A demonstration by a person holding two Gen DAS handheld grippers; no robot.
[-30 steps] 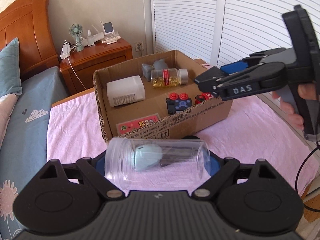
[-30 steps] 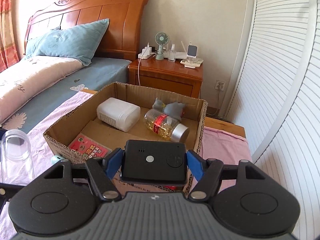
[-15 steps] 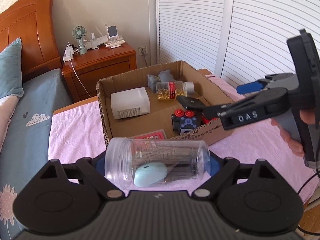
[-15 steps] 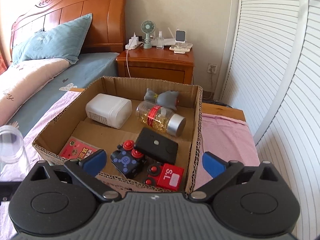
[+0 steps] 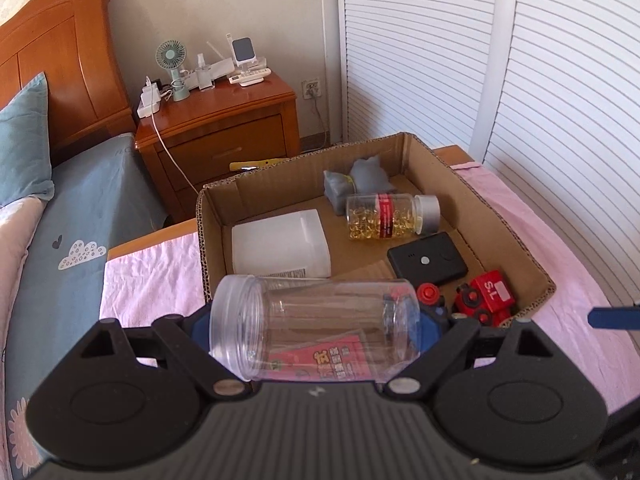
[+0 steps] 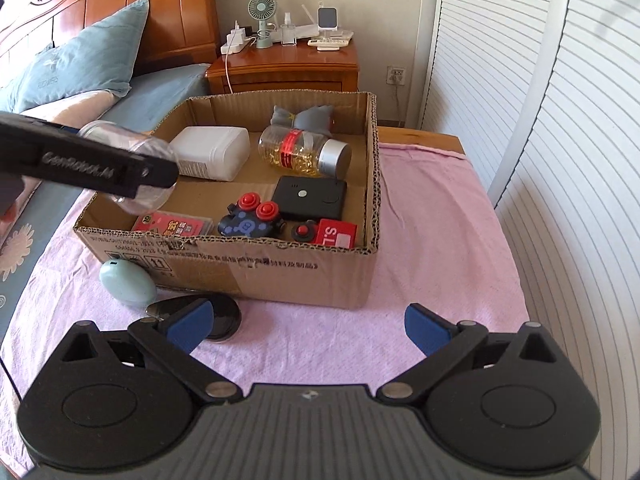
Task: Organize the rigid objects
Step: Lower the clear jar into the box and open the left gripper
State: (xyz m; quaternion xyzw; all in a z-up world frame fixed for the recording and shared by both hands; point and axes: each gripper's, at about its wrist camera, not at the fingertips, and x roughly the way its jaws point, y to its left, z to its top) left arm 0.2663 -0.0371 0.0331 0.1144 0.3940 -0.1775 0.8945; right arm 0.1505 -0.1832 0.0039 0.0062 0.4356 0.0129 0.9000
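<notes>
Left gripper (image 5: pixel 314 330) is what I watch first: its blue pads pinch a clear jar (image 5: pixel 312 328) by its two ends, so the jar lies on its side between the fingers. From the right wrist view I see this jar above the left front corner of the box (image 6: pixel 280 270), not touching the floor of it. My right gripper (image 6: pixel 306 326) has its jaws spread wide and nothing is between them; it hangs in front of the box, over the pink cloth (image 6: pixel 440 240).

Inside the box I see a white container (image 6: pixel 212 152) at the back left, a pill bottle (image 6: pixel 304 152) on its side at the back right with a grey toy (image 6: pixel 304 118) behind it, a black device (image 6: pixel 310 198) in the middle right, and a dark blue toy (image 6: pixel 250 222) and a red toy (image 6: pixel 334 232) at the front wall. A red card pack (image 6: pixel 172 224) lies flat at the front left.

Outside the box, a pale green egg shape (image 6: pixel 126 282) touches its front wall, and a black oval thing (image 6: pixel 224 316) lies just beside that.
</notes>
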